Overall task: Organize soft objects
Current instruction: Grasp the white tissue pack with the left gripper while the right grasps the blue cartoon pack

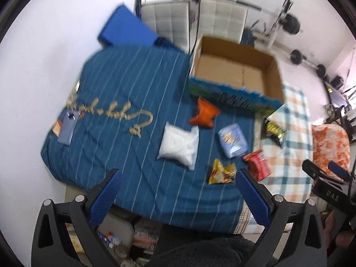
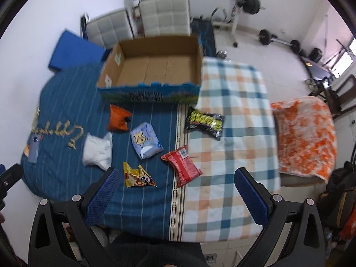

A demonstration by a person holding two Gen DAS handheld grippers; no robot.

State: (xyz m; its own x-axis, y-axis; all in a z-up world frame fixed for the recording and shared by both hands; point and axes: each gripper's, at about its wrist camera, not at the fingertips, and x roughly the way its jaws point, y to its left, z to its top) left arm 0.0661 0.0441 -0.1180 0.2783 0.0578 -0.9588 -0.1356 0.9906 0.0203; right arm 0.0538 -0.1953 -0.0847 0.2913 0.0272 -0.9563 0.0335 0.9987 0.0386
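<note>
Looking down from both wrist views, six soft packets are seen scattered on a bed, and an open cardboard box (image 2: 155,69) is set at upper centre of the right wrist frame with nothing visible inside.

The left gripper (image 1: 179,197) is held above the near edge of the blue striped bedspread (image 1: 124,93); its jaws are spread wide and nothing is held between them. The right gripper (image 2: 175,197) is likewise spread wide and empty, hovering over the seam between the bedspread and the checked blanket (image 2: 235,115).

Packet positions, right wrist view:
- orange pouch (image 2: 118,118), centre left, just below the box front.
- white plastic bag (image 2: 98,151), left of centre, near the left blue finger pad.
- light blue tissue pack (image 2: 145,142), centre, between the orange pouch and the red packet (image 2: 182,168).
- yellow snack wrapper (image 2: 138,175), lower centre, crumpled.
- red packet, lying across the bedspread edge, tilted.
- black and yellow snack bag (image 2: 205,122), on the checked blanket, right of centre.

The packets lie apart from one another.

Other items noted: an orange-patterned pillow (image 2: 306,135) at the right edge; a blue cushion (image 2: 75,51) at upper left against the wall; white padded chairs (image 2: 164,15) behind the box; barbell weights (image 2: 264,36) on the floor at upper right. Both frames are somewhat motion-blurred.
</note>
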